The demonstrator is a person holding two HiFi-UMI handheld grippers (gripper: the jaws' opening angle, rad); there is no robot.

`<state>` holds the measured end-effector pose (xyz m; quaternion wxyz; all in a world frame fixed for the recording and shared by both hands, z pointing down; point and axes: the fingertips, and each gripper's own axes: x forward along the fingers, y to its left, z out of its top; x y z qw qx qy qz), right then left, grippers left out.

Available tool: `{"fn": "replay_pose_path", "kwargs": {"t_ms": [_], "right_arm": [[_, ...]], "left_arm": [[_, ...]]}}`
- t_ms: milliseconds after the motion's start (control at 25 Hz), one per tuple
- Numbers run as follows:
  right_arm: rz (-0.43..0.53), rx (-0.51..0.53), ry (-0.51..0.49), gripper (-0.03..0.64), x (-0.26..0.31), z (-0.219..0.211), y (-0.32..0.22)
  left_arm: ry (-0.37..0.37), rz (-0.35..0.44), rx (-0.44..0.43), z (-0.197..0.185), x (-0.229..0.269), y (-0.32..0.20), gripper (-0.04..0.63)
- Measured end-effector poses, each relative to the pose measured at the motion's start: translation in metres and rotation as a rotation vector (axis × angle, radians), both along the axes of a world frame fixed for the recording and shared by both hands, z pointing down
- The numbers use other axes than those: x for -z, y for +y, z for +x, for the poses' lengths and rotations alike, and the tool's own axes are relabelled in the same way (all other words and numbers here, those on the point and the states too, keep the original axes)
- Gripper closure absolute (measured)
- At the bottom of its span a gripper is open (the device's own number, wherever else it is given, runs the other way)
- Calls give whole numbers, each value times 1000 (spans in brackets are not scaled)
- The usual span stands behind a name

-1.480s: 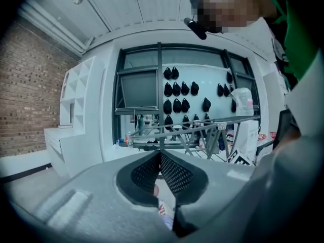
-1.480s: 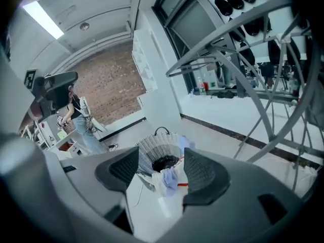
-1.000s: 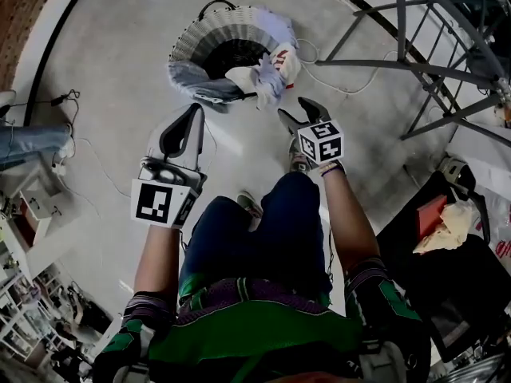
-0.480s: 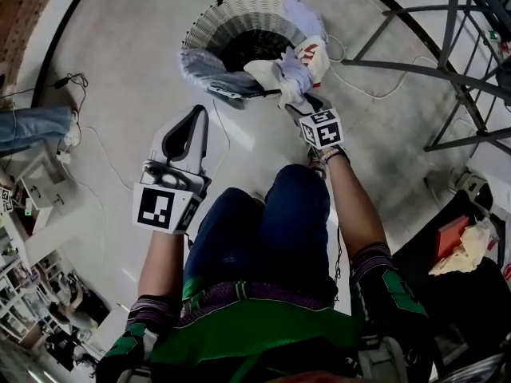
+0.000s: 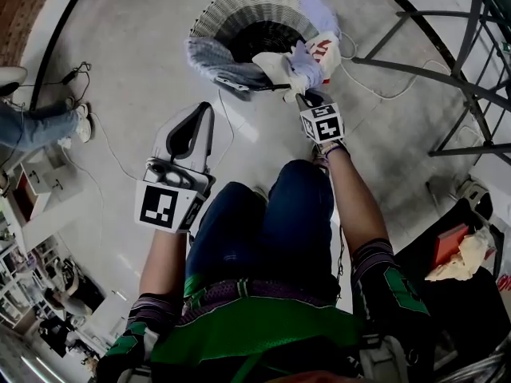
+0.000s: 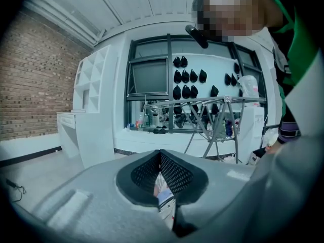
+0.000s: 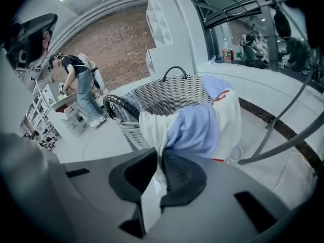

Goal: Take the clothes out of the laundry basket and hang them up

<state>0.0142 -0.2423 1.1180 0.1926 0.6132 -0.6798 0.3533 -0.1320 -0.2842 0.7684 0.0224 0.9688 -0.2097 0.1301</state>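
One basket (image 5: 231, 6), one lavender garment (image 5: 307, 58)

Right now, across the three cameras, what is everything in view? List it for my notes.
laundry basket: one, white-grey wicker, on the floor ahead
cream garment: one, cream, over the basket's near rim
pale blue garment: one, pale blue, beside the cream one
white garment: one, white with red print, right rim
grey garment: one, grey, left rim
drying rack: one, dark metal, right of the basket
other person: one, blue jeans, far left
left gripper: one, grey, shut and empty, over the floor
right gripper: one, grey, jaws closing on the cream garment
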Motion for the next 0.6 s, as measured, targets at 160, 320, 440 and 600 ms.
{"fn": "replay_pose_path", "kwargs": {"t_ms": [160, 320, 440, 600], "right_arm": [[2, 2, 7, 597, 21, -1, 7], [2, 23, 7, 600, 55, -5, 19], [9, 25, 6, 601, 89, -4, 24], [15, 28, 13, 603, 140, -1, 29]], "left_arm": [[16, -21, 15, -5, 16, 4, 577], [32, -24, 9, -7, 45, 13, 577], [39, -20, 5, -8, 74, 21, 578], [49, -23, 9, -14, 118, 28, 578]]}}
